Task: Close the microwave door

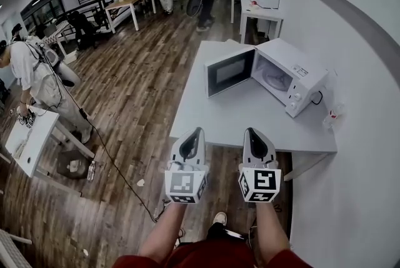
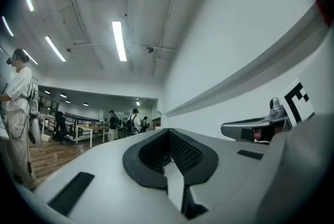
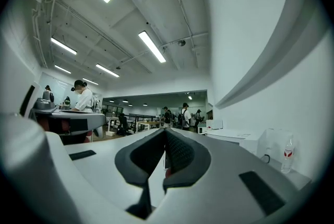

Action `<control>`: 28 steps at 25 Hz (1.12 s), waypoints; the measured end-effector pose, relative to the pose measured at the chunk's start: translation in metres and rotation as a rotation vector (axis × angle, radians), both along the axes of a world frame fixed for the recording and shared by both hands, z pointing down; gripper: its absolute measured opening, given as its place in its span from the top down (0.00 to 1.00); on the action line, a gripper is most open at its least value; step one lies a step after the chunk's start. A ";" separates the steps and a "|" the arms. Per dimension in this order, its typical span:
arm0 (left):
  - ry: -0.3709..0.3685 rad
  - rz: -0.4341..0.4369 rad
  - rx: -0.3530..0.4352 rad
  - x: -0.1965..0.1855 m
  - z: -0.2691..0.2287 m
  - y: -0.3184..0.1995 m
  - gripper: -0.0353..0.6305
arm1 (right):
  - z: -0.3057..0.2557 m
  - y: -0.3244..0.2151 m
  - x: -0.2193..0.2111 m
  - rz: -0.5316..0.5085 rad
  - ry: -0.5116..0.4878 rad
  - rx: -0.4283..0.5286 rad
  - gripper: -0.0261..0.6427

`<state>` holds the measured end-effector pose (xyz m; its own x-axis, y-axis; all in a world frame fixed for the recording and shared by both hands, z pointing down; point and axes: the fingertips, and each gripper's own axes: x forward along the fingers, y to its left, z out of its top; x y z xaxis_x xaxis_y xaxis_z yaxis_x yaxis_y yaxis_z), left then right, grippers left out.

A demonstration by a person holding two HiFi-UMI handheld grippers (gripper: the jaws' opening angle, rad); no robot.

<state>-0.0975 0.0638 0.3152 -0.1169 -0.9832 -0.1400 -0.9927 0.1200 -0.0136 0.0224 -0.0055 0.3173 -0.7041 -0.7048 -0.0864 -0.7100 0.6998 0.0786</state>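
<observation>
A white microwave (image 1: 290, 76) stands at the far right of a grey table (image 1: 244, 123), and also shows low in the right gripper view (image 3: 237, 139). Its door (image 1: 230, 71) is swung wide open to the left, the window facing me. Both grippers hover side by side over the table's near edge, pointing towards the microwave and well short of it. My left gripper (image 1: 196, 132) (image 2: 168, 131) is shut with nothing in it. My right gripper (image 1: 252, 132) (image 3: 165, 131) has its jaws together and is likewise empty.
A white wall runs close along the table's right side. A small bottle (image 1: 331, 115) stands on the table beside the microwave. A person stands at a small white table (image 1: 31, 138) on the left, with a cable across the wooden floor. Several people stand far back.
</observation>
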 end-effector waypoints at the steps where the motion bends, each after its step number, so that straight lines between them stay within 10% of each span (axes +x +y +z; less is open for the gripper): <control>1: 0.001 -0.003 -0.002 -0.001 0.001 -0.010 0.91 | 0.000 -0.009 -0.001 -0.003 -0.005 0.000 0.93; 28: -0.008 -0.014 0.020 -0.046 0.013 -0.180 0.91 | 0.016 -0.173 -0.052 -0.043 -0.008 0.003 0.93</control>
<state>-0.1432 -0.1164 0.3284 -0.1298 -0.9785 -0.1604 -0.9907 0.1345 -0.0189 -0.0297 -0.1783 0.3331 -0.7334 -0.6732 -0.0945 -0.6796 0.7298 0.0749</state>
